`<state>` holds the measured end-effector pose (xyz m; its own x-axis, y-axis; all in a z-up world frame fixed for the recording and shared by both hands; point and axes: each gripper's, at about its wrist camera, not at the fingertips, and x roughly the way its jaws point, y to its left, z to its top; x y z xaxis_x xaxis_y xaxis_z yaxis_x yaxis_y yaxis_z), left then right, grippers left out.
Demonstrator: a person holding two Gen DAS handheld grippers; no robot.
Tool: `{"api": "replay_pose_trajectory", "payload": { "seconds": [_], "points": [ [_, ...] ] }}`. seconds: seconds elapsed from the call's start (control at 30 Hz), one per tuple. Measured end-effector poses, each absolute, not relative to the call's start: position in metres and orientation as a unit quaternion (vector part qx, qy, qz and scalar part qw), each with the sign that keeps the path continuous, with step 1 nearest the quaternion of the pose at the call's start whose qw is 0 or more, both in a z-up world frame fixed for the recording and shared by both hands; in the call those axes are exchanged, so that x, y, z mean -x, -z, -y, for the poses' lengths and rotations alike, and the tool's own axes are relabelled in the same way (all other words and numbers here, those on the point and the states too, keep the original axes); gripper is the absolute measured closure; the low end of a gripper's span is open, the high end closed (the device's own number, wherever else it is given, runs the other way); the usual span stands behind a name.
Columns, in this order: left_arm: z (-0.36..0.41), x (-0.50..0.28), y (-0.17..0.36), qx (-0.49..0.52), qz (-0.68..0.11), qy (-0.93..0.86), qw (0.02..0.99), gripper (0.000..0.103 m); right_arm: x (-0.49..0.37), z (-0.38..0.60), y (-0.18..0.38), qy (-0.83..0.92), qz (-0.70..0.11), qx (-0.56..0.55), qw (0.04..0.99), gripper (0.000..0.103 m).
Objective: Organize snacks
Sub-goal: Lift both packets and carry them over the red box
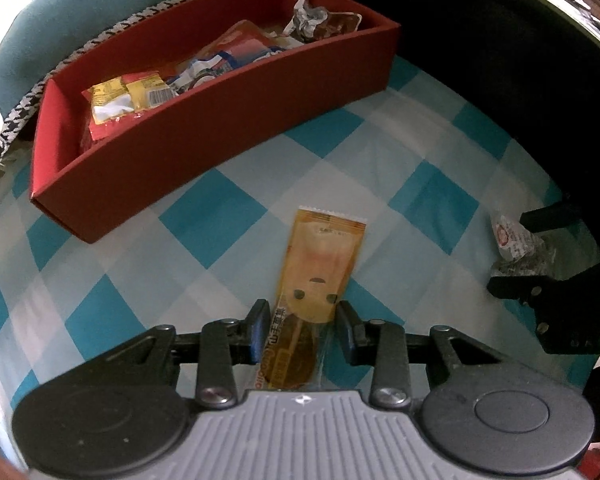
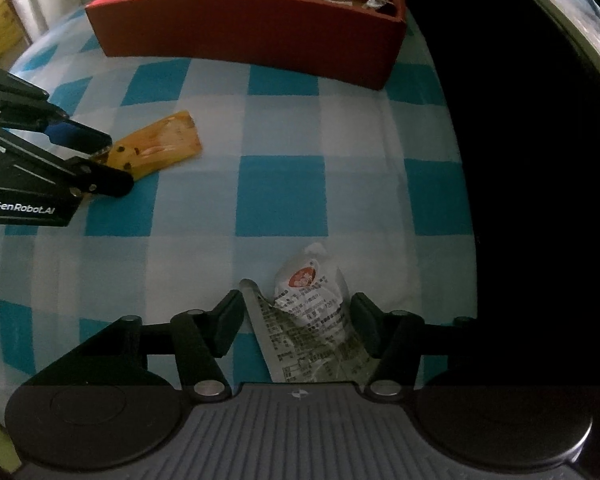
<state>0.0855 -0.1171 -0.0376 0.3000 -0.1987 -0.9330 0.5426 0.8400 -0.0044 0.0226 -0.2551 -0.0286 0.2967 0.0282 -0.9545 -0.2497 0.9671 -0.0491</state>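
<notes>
A long orange snack packet (image 1: 320, 264) lies flat on the blue-checked cloth. My left gripper (image 1: 303, 320) is open and straddles its near end, a finger on each side. It also shows in the right wrist view (image 2: 160, 144), at the tips of the left gripper (image 2: 112, 160). A clear and white snack packet (image 2: 312, 308) lies between the open fingers of my right gripper (image 2: 298, 312). That packet shows at the right of the left wrist view (image 1: 516, 240), inside the right gripper (image 1: 512, 248). A red box (image 1: 228, 120) holds several snack packets.
The red box (image 2: 260, 36) stands at the far side of the cloth (image 2: 280, 196). Beyond the cloth's right edge is a dark area (image 2: 520, 160). A teal cushion (image 1: 60, 32) and a houndstooth strip lie behind the box.
</notes>
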Motion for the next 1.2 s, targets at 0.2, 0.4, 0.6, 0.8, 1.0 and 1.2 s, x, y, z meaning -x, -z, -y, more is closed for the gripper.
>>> {"api": "replay_pose_trajectory", "payload": {
  "seconds": [0.2,0.4,0.6,0.8,1.0,1.2],
  "points": [
    [0.113,-0.086,0.037,-0.148,-0.547,0.233,0.790,0.072,-0.022,0.247,0.026,-0.091,-0.581,0.107,0.802,0.040],
    [0.109,-0.088,0.029,-0.137,-0.541,0.234,0.796,0.072,-0.027,0.242,0.015,-0.097,-0.568,0.104,0.810,0.041],
    [0.103,-0.094,0.020,-0.122,-0.534,0.230,0.804,0.072,-0.035,0.241,-0.002,-0.090,-0.545,0.089,0.829,0.041],
    [0.098,-0.097,0.005,-0.102,-0.519,0.229,0.817,0.072,-0.049,0.244,-0.026,-0.085,-0.511,0.055,0.854,0.060],
    [0.094,-0.100,0.003,-0.094,-0.515,0.226,0.822,0.072,-0.060,0.242,-0.027,-0.085,-0.509,0.036,0.856,0.065],
    [0.092,-0.099,0.005,-0.091,-0.519,0.228,0.819,0.072,-0.070,0.243,-0.010,-0.082,-0.541,0.075,0.834,0.031]
  ]
}}
